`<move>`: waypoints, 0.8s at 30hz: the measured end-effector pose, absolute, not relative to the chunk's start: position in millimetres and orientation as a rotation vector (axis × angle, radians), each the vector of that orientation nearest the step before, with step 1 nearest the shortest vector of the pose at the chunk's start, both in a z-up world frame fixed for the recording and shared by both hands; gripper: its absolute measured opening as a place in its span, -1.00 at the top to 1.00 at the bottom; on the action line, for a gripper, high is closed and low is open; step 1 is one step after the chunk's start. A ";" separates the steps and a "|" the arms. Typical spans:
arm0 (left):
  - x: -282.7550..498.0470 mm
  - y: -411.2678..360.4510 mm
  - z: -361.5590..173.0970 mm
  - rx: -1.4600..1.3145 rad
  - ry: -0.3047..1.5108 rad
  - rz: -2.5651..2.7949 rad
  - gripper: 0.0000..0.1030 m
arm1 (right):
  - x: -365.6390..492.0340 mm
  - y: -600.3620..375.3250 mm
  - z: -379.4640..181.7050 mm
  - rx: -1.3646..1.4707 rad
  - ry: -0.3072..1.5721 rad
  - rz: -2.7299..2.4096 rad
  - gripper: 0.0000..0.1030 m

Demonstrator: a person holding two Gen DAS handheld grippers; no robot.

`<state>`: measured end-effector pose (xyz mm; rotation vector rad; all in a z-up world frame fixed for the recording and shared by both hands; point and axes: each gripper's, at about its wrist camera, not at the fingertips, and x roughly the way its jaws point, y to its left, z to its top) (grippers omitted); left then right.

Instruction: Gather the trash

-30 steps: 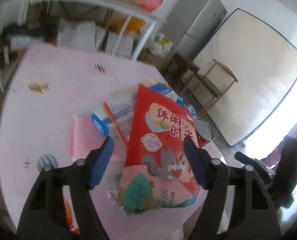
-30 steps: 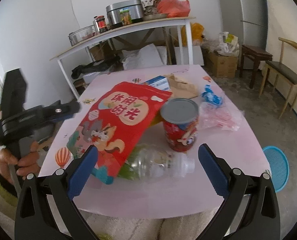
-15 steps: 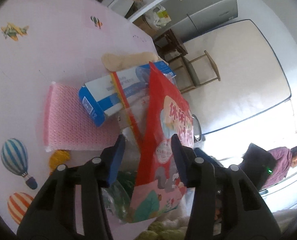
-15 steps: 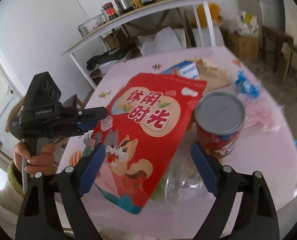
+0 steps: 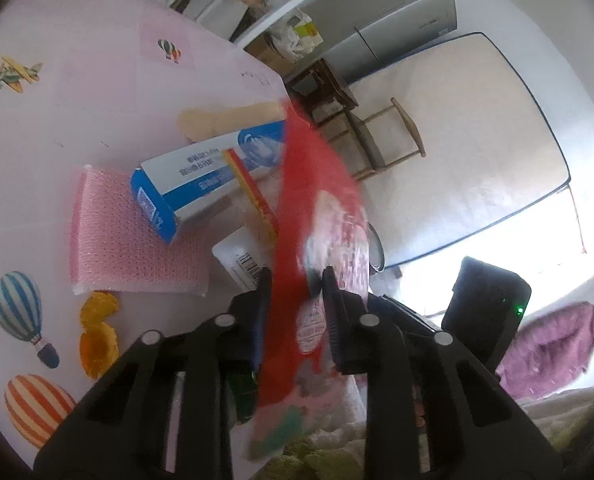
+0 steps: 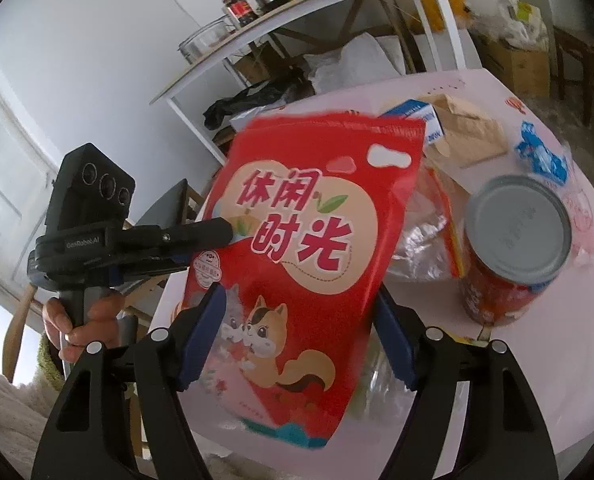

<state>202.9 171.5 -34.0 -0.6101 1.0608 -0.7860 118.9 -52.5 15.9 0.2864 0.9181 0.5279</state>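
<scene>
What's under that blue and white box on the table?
The blue and white cardboard box lies partly on a pink bubble-wrap sheet; its far end rests over a beige paper bag. Anything directly beneath its middle is hidden.

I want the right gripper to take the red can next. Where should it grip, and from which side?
Grip the red can around its round side wall, below the lid, coming in level from the near table edge. It stands upright, and the flat lid offers no hold. The right gripper is open wide, though the snack bag hangs in front.
</scene>
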 end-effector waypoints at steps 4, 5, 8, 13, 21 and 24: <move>193.7 177.0 -26.5 -0.624 1.025 -0.776 0.87 | 114.4 -55.9 22.4 0.239 0.903 0.526 -0.39; 190.7 178.4 -23.8 -0.626 1.012 -0.780 0.96 | 110.0 -60.0 25.0 0.229 0.898 0.528 -0.39; 183.9 182.2 -17.2 -0.636 0.982 -0.792 1.00 | 96.2 -76.1 44.6 0.191 0.824 0.541 -0.39; 176.2 190.8 -8.7 -0.703 0.936 -0.810 1.00 | 94.7 -115.0 70.0 0.162 0.698 0.392 -0.56; 163.7 198.2 3.5 -0.830 0.871 -0.828 1.00 | 148.4 -136.3 32.4 0.077 0.809 0.254 -0.56; 155.7 202.4 12.9 -0.849 0.831 -0.833 1.00 | 162.7 -138.0 16.8 0.095 0.857 0.270 -0.56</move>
